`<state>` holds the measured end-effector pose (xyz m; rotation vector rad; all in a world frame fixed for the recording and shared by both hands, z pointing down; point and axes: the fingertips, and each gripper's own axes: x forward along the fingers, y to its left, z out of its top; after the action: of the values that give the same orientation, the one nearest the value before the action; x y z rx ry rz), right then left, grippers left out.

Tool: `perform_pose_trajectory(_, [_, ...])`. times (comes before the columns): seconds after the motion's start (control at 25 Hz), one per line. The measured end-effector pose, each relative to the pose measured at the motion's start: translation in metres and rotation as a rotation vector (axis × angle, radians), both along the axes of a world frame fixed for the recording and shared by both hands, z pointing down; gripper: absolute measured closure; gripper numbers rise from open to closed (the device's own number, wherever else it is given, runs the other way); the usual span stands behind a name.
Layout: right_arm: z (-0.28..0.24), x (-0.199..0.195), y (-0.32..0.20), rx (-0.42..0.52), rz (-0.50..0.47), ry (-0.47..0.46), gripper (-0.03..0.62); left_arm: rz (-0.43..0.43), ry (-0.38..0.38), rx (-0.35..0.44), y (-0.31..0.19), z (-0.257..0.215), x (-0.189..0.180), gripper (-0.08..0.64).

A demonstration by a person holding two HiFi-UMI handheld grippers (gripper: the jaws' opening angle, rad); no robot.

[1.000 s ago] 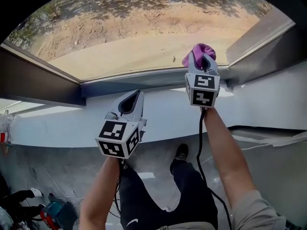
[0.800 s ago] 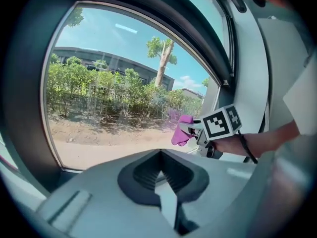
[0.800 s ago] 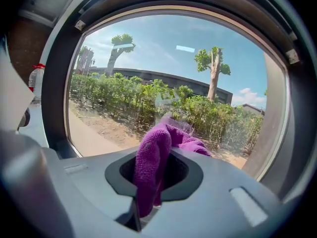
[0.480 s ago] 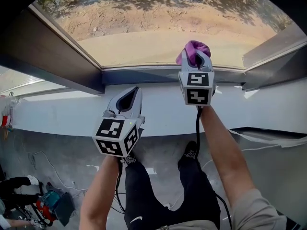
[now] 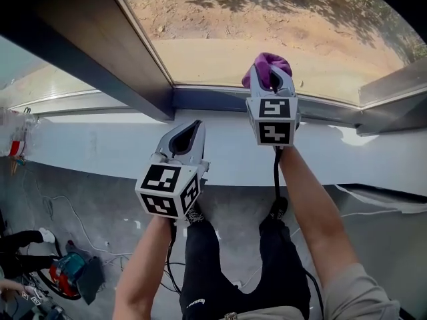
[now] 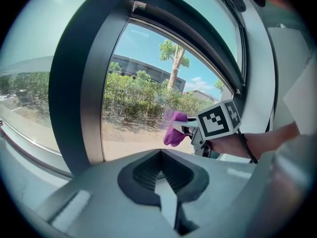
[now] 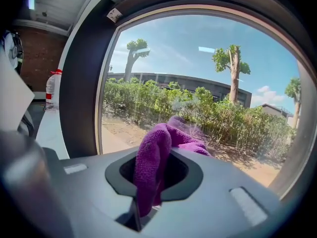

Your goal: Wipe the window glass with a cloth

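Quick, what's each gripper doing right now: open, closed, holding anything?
Left gripper: closed, nothing between its jaws.
Right gripper: closed on the purple cloth.

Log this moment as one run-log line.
phase: wiping | right gripper: shut on purple cloth, up at the window glass near its lower edge | left gripper: shut, empty, off the glass
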<state>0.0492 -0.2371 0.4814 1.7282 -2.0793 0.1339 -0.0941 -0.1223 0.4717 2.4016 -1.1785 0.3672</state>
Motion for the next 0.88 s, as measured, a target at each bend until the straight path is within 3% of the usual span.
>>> perform_pose_trajectory(0.36, [-0.003,-0.098,-0.02,0.012,-0.135,-0.005,0.514,-0.042,-0.006,-0.011,-0.005,0.006,-0.052,0.56])
perform_pose_trajectory(0.88, [0.003,-0.206,-0.041,0.009,-0.311,0.004,0.514,-0.085,0.008,-0.029,-0.009,0.013,-0.104,0.56])
